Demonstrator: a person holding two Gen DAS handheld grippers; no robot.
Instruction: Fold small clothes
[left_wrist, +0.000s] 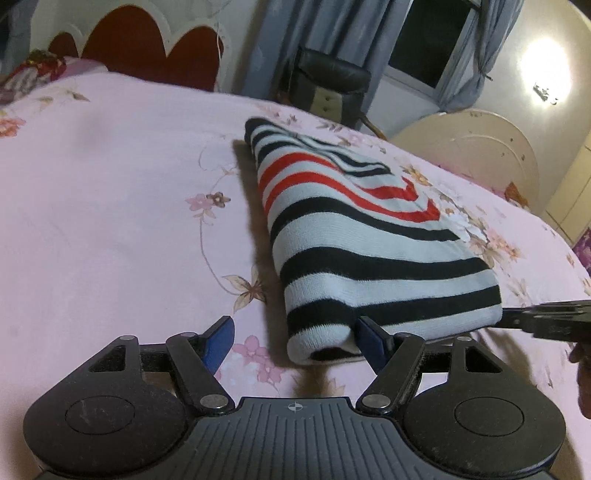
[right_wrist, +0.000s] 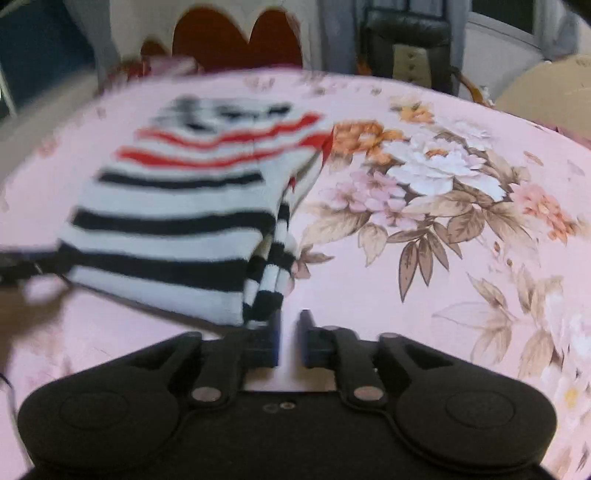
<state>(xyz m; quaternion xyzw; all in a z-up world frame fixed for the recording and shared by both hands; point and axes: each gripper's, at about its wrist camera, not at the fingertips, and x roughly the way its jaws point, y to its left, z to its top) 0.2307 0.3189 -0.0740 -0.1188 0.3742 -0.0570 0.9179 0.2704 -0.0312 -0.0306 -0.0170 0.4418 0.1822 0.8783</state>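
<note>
One folded striped garment (left_wrist: 369, 236) lies on the pink floral bedspread (left_wrist: 110, 206), its rolled near end between the fingers of the left gripper (left_wrist: 295, 339). Those jaws stand wide; the right-hand blue pad (left_wrist: 373, 339) sits against the cloth, the left one is clear of it, so nothing is clamped. In the blurred right wrist view, the right gripper (right_wrist: 290, 332) sits just at the garment's near right corner (right_wrist: 266, 295), its jaws a narrow slit apart, apparently with nothing between them. Two grippers, one garment.
</note>
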